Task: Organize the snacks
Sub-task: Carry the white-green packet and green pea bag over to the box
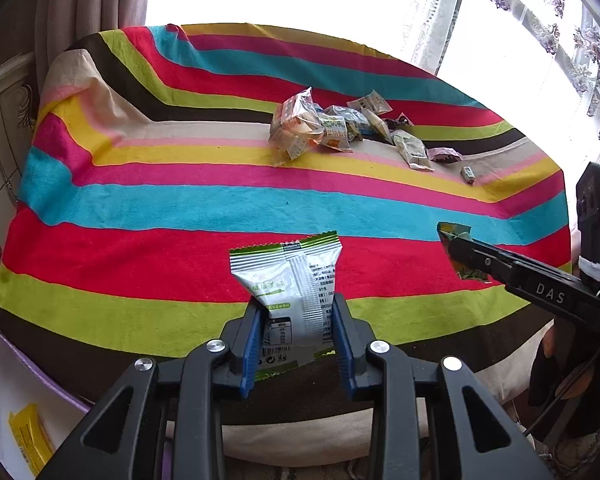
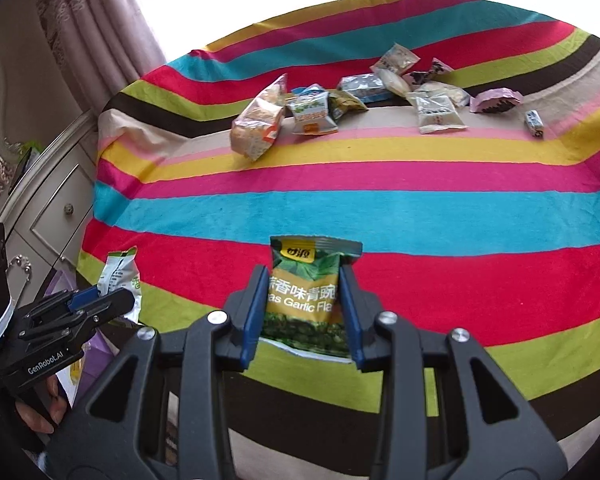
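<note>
A striped cloth (image 1: 180, 208) covers the table beside a cream drawer cabinet (image 2: 56, 200) and curtains (image 2: 100, 20).

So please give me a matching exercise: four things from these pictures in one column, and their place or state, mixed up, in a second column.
Things:
1. white-and-green packet
2. green pea packet
3. pink packet
4. yellow packet

Place or state:
A. in the white box beside the table
B. clamped in the right hand-held gripper
C. lying on the striped cloth
D. clamped in the left hand-held gripper

Pairs: 1-D, 2-B, 3-C, 4-A
</note>
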Demonstrator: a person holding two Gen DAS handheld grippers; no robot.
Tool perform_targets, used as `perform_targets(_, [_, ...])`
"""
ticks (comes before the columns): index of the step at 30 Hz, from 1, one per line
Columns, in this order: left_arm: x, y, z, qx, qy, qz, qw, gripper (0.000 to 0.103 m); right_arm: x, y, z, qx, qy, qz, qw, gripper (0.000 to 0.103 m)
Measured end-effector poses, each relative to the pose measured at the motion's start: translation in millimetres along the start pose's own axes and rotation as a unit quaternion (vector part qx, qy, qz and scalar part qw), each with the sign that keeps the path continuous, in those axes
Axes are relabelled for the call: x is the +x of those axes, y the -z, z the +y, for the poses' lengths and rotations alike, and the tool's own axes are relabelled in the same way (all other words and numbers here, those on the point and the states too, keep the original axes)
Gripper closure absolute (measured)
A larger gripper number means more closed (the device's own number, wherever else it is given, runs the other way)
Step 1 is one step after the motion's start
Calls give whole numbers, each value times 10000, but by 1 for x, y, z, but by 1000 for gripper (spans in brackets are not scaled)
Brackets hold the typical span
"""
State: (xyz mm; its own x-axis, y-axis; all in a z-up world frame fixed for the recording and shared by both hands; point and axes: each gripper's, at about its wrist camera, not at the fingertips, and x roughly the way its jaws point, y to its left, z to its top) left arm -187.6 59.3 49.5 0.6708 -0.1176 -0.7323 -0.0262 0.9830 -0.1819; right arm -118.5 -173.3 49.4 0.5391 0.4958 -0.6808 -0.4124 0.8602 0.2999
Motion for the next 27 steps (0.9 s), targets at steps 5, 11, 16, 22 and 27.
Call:
perform_targets(5, [-21, 9, 17, -79, -134, -114, 9998, 70, 0, 3, 39, -434, -308, 62, 9986, 64])
perform_targets(11, [-43, 21, 42, -224, -305, -236, 9990, 70, -3, 9, 87, -993, -701, 135, 9925, 64])
perform_targets(16, [-61, 30, 66, -453, -441, -327, 9975, 70, -6, 17, 126, -1479, -1035, 221, 9833, 64])
perform_targets(22, [-77, 50, 99, -836, -626, -296, 9941, 70, -8, 33, 169, -2132, -1413, 346, 9661, 64])
perform_targets(27, [-97, 62, 127, -1116, -909, -357, 9889, 70, -6, 46, 202, -2655, -1615, 535, 9490, 64])
